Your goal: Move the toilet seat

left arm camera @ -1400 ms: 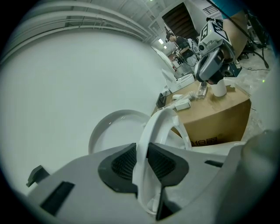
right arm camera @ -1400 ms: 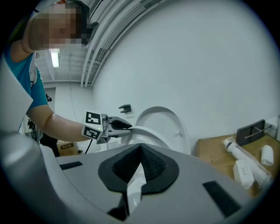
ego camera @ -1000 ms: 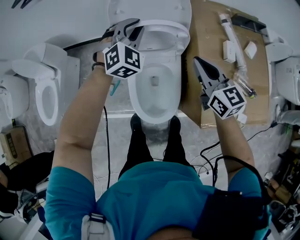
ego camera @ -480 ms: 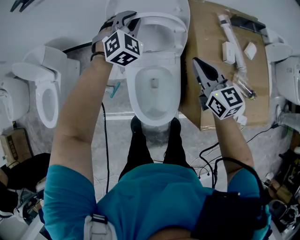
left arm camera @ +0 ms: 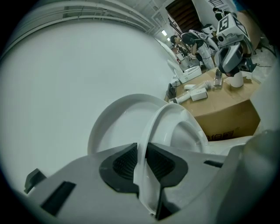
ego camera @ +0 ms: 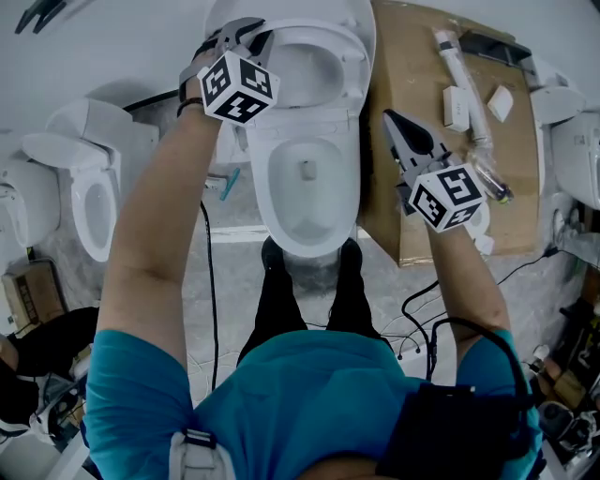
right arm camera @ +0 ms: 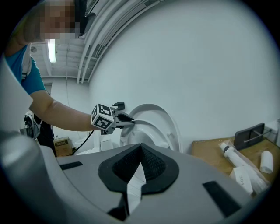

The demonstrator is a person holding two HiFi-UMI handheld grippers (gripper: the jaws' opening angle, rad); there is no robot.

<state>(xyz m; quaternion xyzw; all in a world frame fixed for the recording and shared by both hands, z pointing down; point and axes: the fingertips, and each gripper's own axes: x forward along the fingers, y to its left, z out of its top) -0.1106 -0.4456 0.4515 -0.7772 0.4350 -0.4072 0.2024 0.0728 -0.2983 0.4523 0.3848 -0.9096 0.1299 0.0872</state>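
**Position.** The white plastic ring-shaped toilet seat (ego camera: 356, 80) stands partly lifted over the back of the white ceramic toilet bowl (ego camera: 263, 178). It tilts up towards the round white lid (ego camera: 319, 11), which leans upright behind the bowl. The bowl's opening is uncovered.

**Tools.**
- The left gripper (ego camera: 251, 36) is at the bowl's back left. Its dark ribbed pads are clamped on the seat's thin outer rim, one pad on each face.
- The right gripper (ego camera: 390, 119) hovers to the right of the bowl, over the near edge of the brown cardboard box (ego camera: 412, 56). Its jaws are together with nothing between them, and it touches nothing.

**Handling, our judgement.**
- The seat looks to be rigid moulded plastic, light to moderate in weight, with a smooth glossy surface that is likely slippery under the pads.
- It should swing on a hinge at the back of the bowl, so any move will follow an arc rather than a straight line.
- The side rim is thin enough for the jaws to close over it. A grip nearer the front of the ring would give more leverage, but the present hold looks workable.
- We expect little bending of the seat.
- If released partway, the seat could drop onto the bowl's rim or knock against the lid, so we would keep the pads squarely across the edge and move slowly.
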